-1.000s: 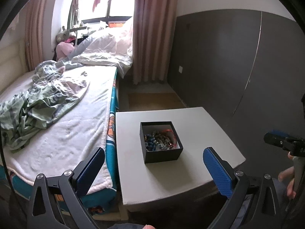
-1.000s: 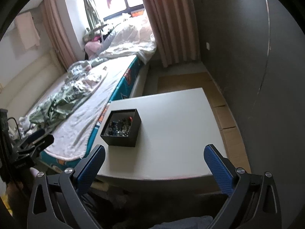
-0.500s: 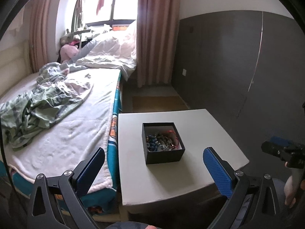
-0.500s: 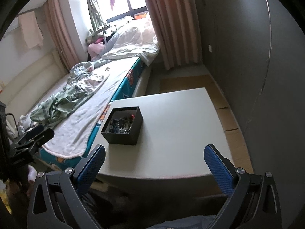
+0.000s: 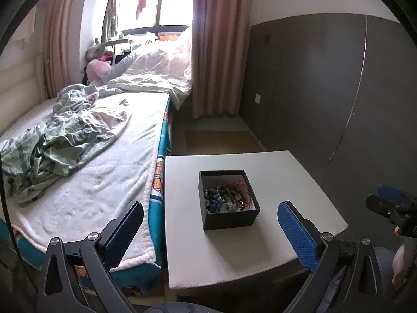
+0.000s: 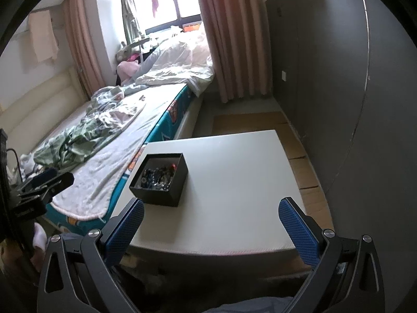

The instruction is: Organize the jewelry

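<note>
A black open box stands on a small white table. Inside it lies a tangle of beaded jewelry, blue, grey and red. My left gripper hovers open in front of the table, its blue pads wide apart with nothing between them. In the right wrist view the same box sits toward the table's left side, and my right gripper is open and empty above the table's near edge. Each gripper shows at the edge of the other's view.
A bed with rumpled green and white bedding runs along the table's left side. A dark grey wall stands to the right, pink curtains and a window behind. A hand holds the right gripper at far right.
Both cameras have tilted slightly upward and drawn a little nearer the table. The box and its contents have not moved. Both grippers stayed open.
</note>
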